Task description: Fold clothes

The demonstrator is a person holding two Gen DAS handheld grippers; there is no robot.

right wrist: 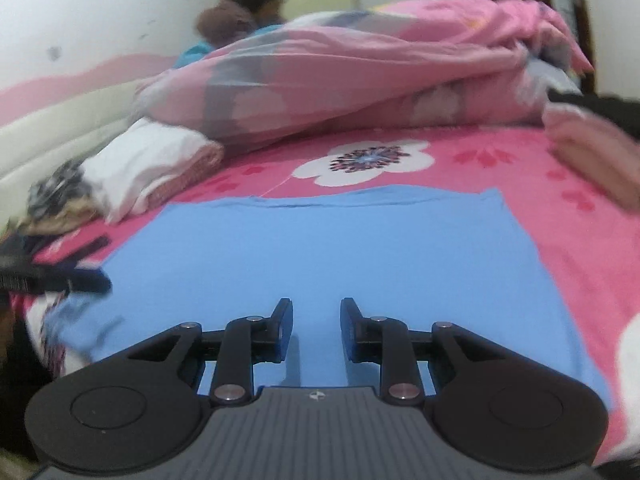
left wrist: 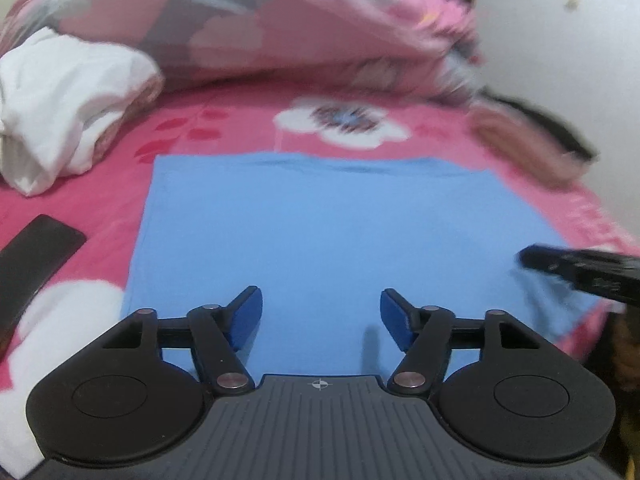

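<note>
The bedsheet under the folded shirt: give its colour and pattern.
Pink bedsheet with large white flowers, clearest in the right wrist view.

Two wrist cameras look forward and slightly down from close above the flat blue folded garment point(left wrist: 320, 232) point(right wrist: 320, 248), left view nearer its left edge; both share the far rumpled pink floral quilt point(left wrist: 304, 36) point(right wrist: 360, 64).

garment point(left wrist: 320, 224): plain light blue | bedsheet point(left wrist: 240, 128): hot pink; white flowers with dark centres; red leaf marks | quilt point(right wrist: 360, 64): pale pink; grey and white patches | cloth bundle point(left wrist: 60, 108): white | grippers point(left wrist: 321, 320): black; blue pads point(left wrist: 248, 316)
</note>
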